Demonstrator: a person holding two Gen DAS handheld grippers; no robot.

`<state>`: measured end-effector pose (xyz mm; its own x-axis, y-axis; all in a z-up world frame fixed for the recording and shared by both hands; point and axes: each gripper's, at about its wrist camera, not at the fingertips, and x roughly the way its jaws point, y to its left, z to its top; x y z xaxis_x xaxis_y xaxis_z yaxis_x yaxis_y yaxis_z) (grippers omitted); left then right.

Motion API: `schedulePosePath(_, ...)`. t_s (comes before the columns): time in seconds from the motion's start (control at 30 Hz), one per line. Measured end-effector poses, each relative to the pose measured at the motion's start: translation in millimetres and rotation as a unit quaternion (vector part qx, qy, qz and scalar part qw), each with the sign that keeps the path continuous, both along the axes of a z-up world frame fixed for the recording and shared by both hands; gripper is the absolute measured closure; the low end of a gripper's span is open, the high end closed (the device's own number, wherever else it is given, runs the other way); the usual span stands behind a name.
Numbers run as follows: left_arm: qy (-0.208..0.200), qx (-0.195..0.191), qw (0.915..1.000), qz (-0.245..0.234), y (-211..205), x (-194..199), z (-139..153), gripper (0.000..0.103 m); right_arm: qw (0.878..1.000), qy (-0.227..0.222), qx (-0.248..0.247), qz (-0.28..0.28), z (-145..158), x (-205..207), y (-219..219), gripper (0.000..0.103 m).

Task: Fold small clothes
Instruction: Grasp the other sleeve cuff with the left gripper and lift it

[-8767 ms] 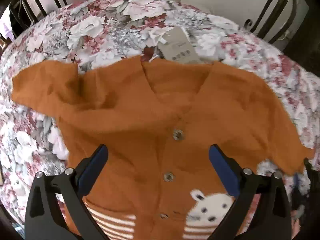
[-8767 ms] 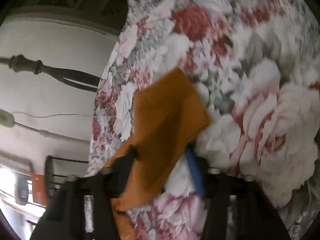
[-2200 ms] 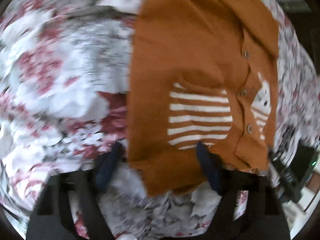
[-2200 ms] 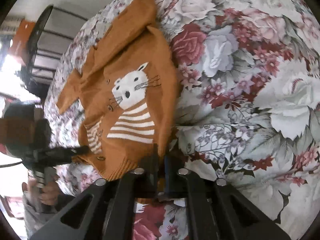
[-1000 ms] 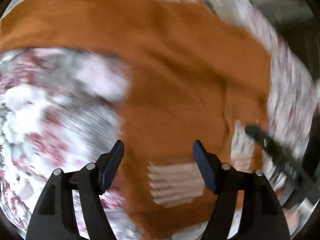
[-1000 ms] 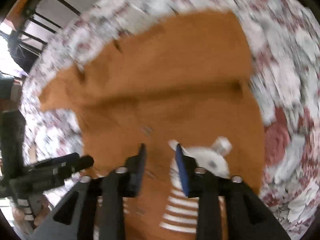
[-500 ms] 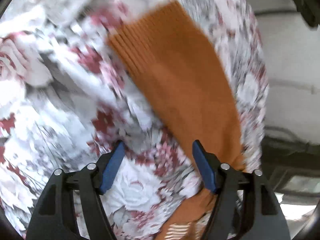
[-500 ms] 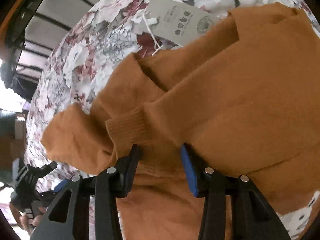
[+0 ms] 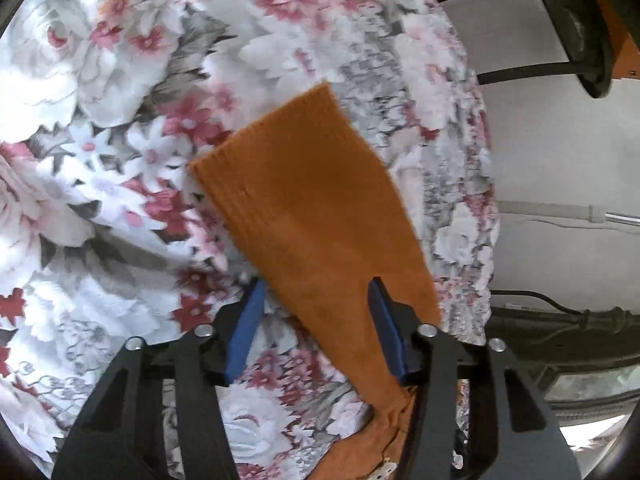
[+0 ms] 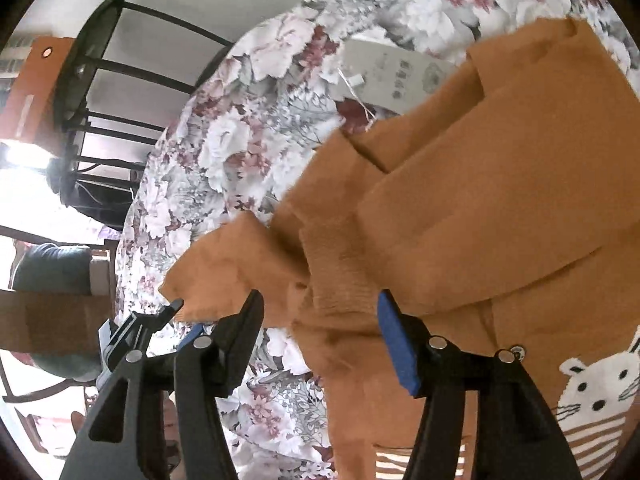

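On my left wrist view, the left gripper (image 9: 316, 300) straddles the orange sleeve (image 9: 312, 216) lying flat on the floral cloth (image 9: 100, 80); its jaws are closing, pads not yet pressing; on my right wrist view, the right gripper (image 10: 320, 312) is opening over the other sleeve's folded cuff (image 10: 340, 268) atop the orange cardigan (image 10: 500, 216), pads clear; a paper tag (image 10: 392, 76) lies beside the collar.

Matt orange knit cardigan (image 10: 500, 208) with ribbed cuff, printed floral cloth (image 9: 100, 80), paper tag (image 10: 394, 74)
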<state>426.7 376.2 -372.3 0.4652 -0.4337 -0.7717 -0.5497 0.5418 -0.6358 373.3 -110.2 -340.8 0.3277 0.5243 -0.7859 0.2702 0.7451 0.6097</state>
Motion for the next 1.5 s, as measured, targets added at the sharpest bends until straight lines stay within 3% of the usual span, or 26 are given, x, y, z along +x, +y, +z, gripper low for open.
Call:
schedulePosePath(0.1, -0.011, 0.01, 0.9998, -0.015, -5.4, 2.9, 4.4, 0.057, 1.0, -0.002, 0.004, -0.002, 2.1, -3.5, -9.7, 0.043)
schedulePosePath(0.2, 0.019, 0.016, 0.9994, -0.025, -14.6, 7.4, -9.6, 0.057, 1.0, -0.003, 0.011, -0.006, 4.0, -4.0, -12.2, 0.043)
schedulePosePath(0.43, 0.013, -0.028, 0.9984, 0.048, -6.3, 0.6, -25.6, 0.059, 1.0, -0.013, 0.015, -0.005, 11.6, -3.9, -13.5, 0.042)
schedulePosePath(0.57, 0.015, 0.003, 0.9988, 0.047, -4.9, 3.8, -20.4, 0.094, 1.0, -0.024, 0.004, -0.01, 16.6, -5.6, -19.0, 0.043)
schedulePosePath(0.67, 0.012, 0.019, 0.9988, 0.043, -8.6, 3.2, -8.5, 0.098, 0.999, -0.038, -0.023, -0.013, 23.6, -5.7, -25.6, 0.043)
schedulePosePath(0.8, -0.012, 0.079, 0.9967, 0.016, -30.2, 6.3, 33.8, 0.098, 0.998, -0.04, -0.026, -0.032, 25.2, -6.8, -38.5, 0.043)
schedulePosePath(0.87, -0.037, 0.123, 0.9916, -0.018, -51.8, 9.6, 61.6, 0.098, 0.998, -0.04, -0.014, -0.042, 25.7, -7.2, -44.5, 0.043)
schedulePosePath(1.0, -0.073, 0.205, 0.9728, -0.081, -102.3, 17.3, 96.3, 0.098, 0.997, -0.047, 0.001, -0.054, 31.9, -10.3, -53.7, 0.043)
schedulePosePath(1.33, -0.095, 0.262, 0.9378, -0.207, -230.5, 26.5, 97.9, 0.098, 0.994, -0.048, 0.039, -0.088, 35.8, -23.4, -90.4, 0.043)
schedulePosePath(1.43, -0.098, 0.278, 0.9154, -0.274, -292.8, 20.0, 78.9, 0.098, 0.992, -0.048, 0.043, -0.107, 33.6, -27.6, -108.7, 0.042)
schedulePosePath(1.47, -0.093, 0.283, 0.9033, -0.308, -315.4, 16.1, 69.1, 0.096, 0.991, -0.045, 0.045, -0.116, 30.9, -28.6, -115.6, 0.042)
schedulePosePath(1.5, -0.085, 0.293, 0.8933, -0.33, -329.9, 12.7, 60.1, 0.087, 0.991, -0.042, 0.048, -0.12, 28.1, -28.9, -119.3, 0.042)
